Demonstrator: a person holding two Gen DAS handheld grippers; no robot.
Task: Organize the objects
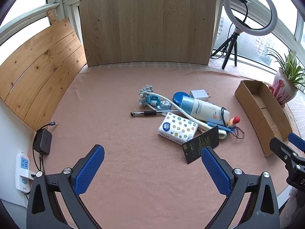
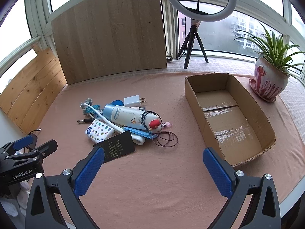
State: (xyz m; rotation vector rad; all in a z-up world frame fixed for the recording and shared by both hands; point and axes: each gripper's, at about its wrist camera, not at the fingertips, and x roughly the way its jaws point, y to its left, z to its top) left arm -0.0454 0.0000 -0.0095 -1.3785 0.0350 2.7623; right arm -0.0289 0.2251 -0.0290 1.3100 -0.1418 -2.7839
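Note:
A heap of small objects lies mid-table: a sunscreen bottle [image 1: 205, 110] [image 2: 129, 117], a tissue pack [image 1: 178, 127] [image 2: 99, 130], a black card [image 1: 202, 143] [image 2: 118, 146], a pen [image 1: 146, 113], a white charger plug [image 1: 199, 95] [image 2: 133, 100], a white cable, a red-capped toy [image 2: 154, 125] and hair ties [image 2: 167, 138]. An empty cardboard box [image 2: 192, 93] [image 1: 246, 99] stands to the right of the heap. My left gripper [image 1: 152, 167] is open and empty, in front of the heap. My right gripper [image 2: 153, 168] is open and empty, between the heap and the box.
A pink cloth [image 1: 118, 99] covers the table. Wooden boards [image 1: 146, 22] stand at the back and left. A ring light on a tripod [image 2: 198, 3] and a potted plant [image 2: 270, 82] stand at the back right. A power strip [image 1: 22, 169] and a black adapter [image 1: 42, 141] lie at the left edge.

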